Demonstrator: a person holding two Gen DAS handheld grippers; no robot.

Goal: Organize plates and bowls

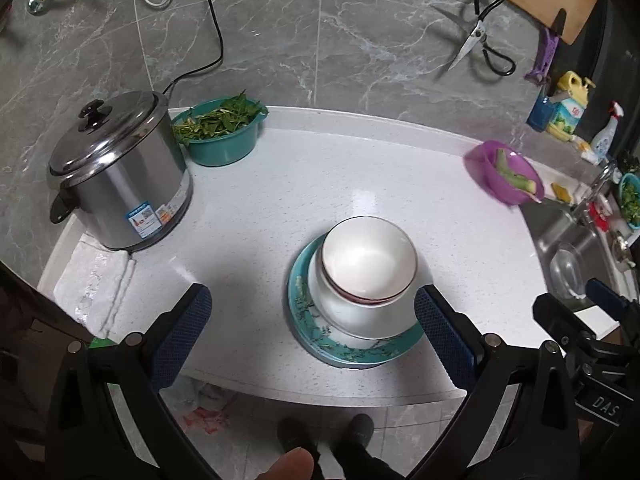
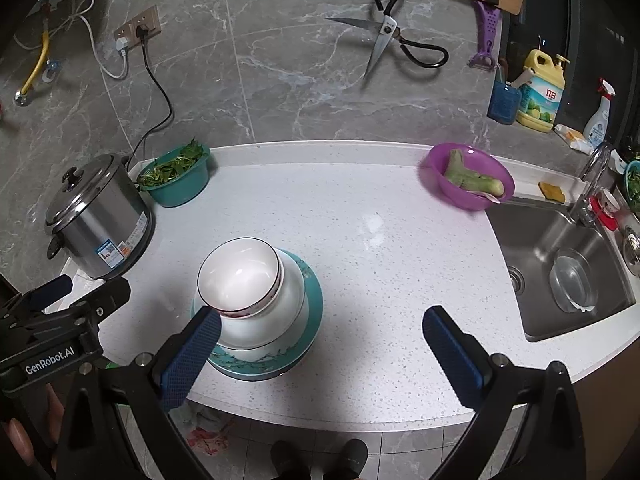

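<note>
On the white counter the dishes sit in one pile near the front edge: a teal patterned plate at the bottom, a larger white bowl on it, and smaller white bowls nested on top. The nested bowls lean toward one side rather than sitting centred, and a red band shows between two rims; exactly how many bowls are in the nest is hard to tell from these angles.

The left gripper hovers in front of the pile with its jaws wide apart and nothing between them. The right gripper is likewise spread wide and empty, its left finger just in front of the pile without clearly touching it.

The stacking step looks done, or nearly so. What remains is probably straightening the tilted nest or shifting the whole pile. Either move calls for a careful grip on a bowl rim or the plate edge, because glazed ware is slick and a nudge could slide the top bowls off.

A steel pot, a green tub of leaves and a purple bowl stand well apart from the pile, and the sink lies to the right.
</note>
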